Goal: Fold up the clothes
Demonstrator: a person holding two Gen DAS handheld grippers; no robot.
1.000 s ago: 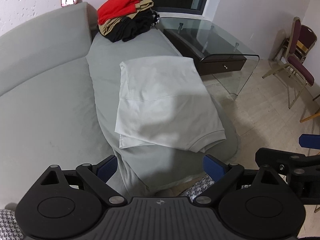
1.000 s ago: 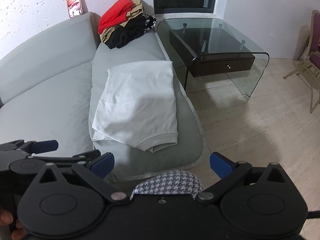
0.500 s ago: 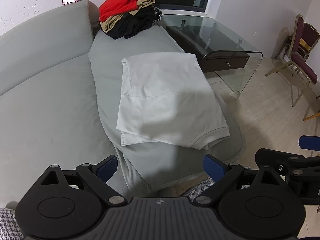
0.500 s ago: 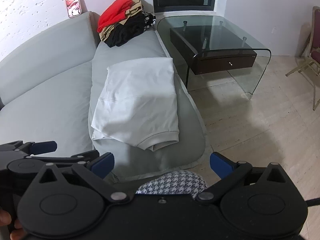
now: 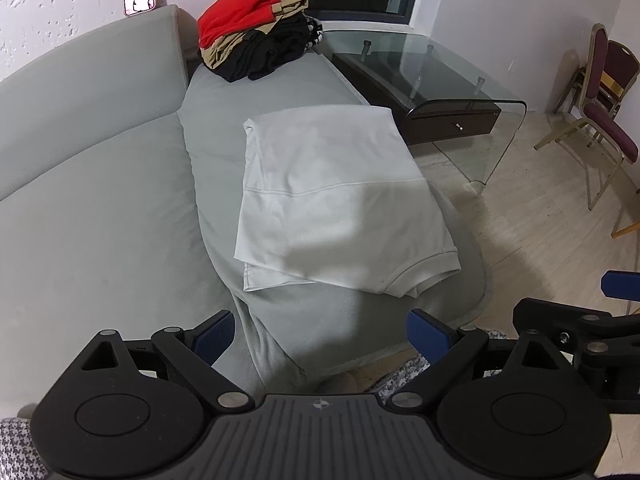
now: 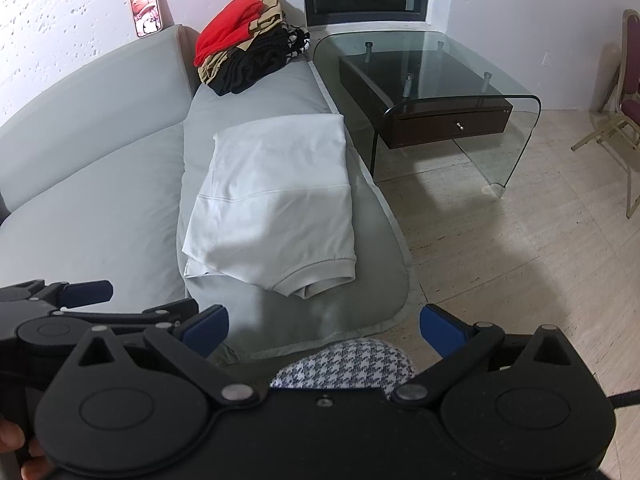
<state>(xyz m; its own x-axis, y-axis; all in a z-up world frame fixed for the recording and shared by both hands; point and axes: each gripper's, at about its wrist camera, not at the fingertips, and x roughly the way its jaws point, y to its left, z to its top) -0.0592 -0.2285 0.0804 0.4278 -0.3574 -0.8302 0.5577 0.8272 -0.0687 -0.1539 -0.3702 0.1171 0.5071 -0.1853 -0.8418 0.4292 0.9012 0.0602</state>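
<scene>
- Left claw was spread wide, nothing between its blue pads, hovering off the near end of the grey sofa.
- Right claw likewise gaped, empty; it also showed at 3 o'clock in the left view, beside the left one.
- White shirt lay on the sofa seat at 12 o'clock from both claws, already folded into a narrow stack, ribbed sleeve cuff poking out at the near right corner (layers looked a bit uneven at the near left corner).
- Pile of folded clothes, red on top, black beneath, sat at the far end of the seat, well apart from the shirt.
- Glass tabletop stood at 2 o'clock, untouched.
- Step judged: between folds, both claws off the cloth, shirt partly done.
- Next move probably called for dropping both claws onto the near hem corners, pinching all layers, then carrying them toward 12 o'clock to halve the shirt.
- Risk: grabbing only the top layer, or the cuff sliding out.
</scene>
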